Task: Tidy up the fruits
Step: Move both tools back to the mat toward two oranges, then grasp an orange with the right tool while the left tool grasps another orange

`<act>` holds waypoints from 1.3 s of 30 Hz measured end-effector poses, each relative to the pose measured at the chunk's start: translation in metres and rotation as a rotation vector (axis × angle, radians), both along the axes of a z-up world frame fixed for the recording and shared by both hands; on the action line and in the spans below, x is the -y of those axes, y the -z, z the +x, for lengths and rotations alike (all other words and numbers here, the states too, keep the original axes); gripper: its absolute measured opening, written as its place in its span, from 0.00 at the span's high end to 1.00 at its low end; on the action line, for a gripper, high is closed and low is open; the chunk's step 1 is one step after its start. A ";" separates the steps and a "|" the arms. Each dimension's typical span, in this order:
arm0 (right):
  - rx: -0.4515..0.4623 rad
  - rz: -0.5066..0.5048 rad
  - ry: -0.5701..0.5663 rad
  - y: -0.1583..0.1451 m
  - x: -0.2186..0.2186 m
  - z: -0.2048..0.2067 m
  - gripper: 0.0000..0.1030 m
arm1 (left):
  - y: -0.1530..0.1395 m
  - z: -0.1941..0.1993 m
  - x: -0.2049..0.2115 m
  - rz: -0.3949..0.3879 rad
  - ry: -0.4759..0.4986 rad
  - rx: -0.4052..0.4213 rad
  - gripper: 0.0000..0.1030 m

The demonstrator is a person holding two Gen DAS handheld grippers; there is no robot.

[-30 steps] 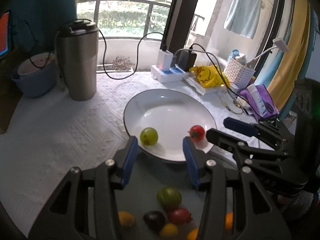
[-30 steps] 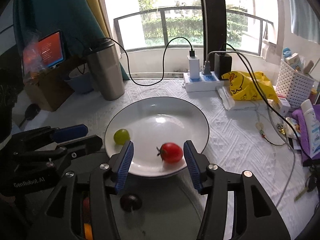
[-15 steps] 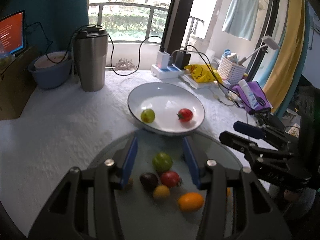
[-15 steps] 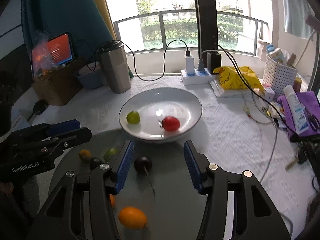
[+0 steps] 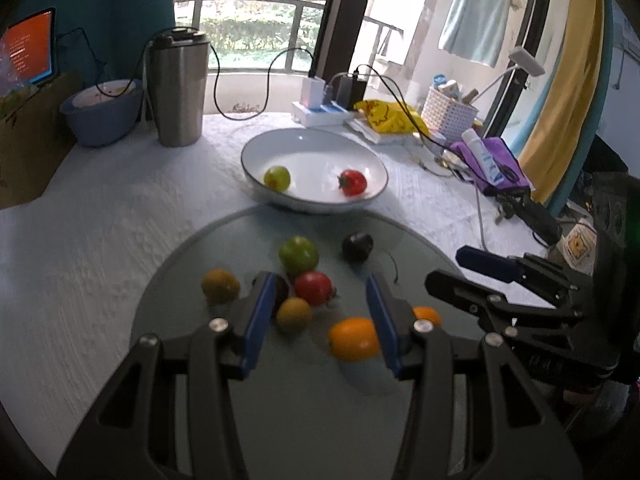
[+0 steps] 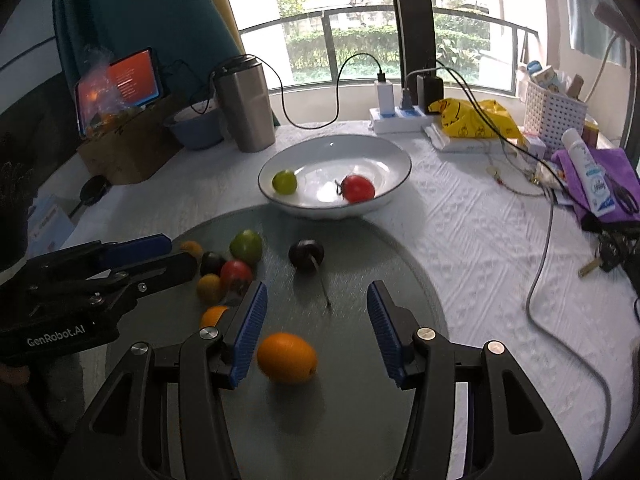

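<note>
Both hand-held grippers hang over a round glass board [image 5: 224,364] on the white-clothed worktop [image 5: 100,216], the left hand-held gripper [image 5: 320,300] with its jaws apart and empty, the right hand-held gripper [image 6: 316,306] likewise apart and gripping nothing. Loose fruit lies on the board: a green tomato [image 5: 298,255], a red tomato [image 5: 313,288], a dark plum [image 6: 306,253] and an orange [image 6: 286,357] between the right jaws but untouched. Behind the board, a white bowl [image 6: 394,160] holds a green fruit [image 6: 284,182] and a red tomato [image 6: 358,188], well apart.
</note>
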State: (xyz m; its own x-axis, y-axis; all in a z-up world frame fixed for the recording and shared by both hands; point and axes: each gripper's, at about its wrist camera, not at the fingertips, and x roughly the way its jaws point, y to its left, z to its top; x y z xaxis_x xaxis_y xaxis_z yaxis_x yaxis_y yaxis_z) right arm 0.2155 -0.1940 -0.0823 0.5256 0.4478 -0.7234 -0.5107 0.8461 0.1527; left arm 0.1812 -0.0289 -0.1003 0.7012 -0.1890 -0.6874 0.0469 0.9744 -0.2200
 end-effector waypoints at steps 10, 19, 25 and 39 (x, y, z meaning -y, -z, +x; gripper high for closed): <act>-0.065 0.016 -0.038 0.029 -0.002 -0.016 0.47 | 0.018 -0.015 0.013 0.005 0.003 -0.042 0.52; -0.097 0.017 -0.091 0.039 -0.005 -0.015 0.61 | 0.024 -0.012 0.020 -0.007 -0.004 -0.070 0.52; -0.069 -0.003 -0.119 0.035 -0.002 -0.025 0.62 | 0.027 -0.009 0.028 0.014 -0.009 -0.077 0.52; -0.069 0.019 -0.048 0.033 0.036 -0.010 0.61 | 0.039 0.002 0.044 0.084 -0.002 -0.125 0.61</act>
